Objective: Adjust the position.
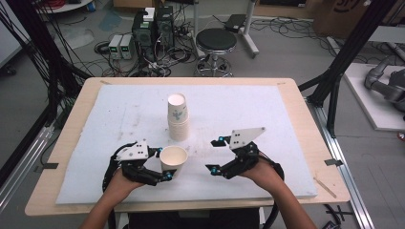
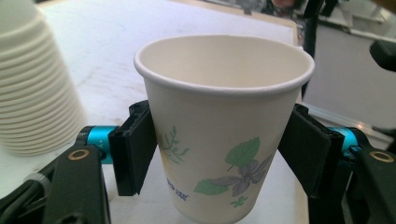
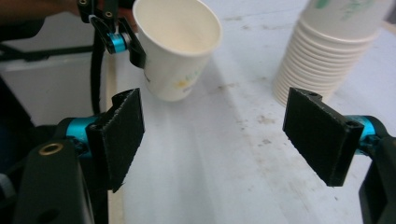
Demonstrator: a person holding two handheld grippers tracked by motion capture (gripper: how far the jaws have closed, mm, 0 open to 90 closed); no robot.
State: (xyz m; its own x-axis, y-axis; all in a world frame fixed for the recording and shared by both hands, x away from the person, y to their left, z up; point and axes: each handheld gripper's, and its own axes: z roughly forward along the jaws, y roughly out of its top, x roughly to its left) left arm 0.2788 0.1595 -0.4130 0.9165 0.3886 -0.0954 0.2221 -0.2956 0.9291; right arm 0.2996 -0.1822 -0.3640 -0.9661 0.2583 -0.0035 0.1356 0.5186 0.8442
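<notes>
White foam mat covers the table, where at near left the left gripper is clamped on an upright single paper cup, mouth up, just near of the cup stack at the middle, while at near right the right gripper stands wide apart, empty.

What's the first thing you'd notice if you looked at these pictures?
A paper cup with a leaf-and-flower print sits between the left gripper pads, near the front of the white mat. Behind it, mid-mat, a tall stack of cups stands upright. The right gripper is open with nothing between its pads.
</notes>
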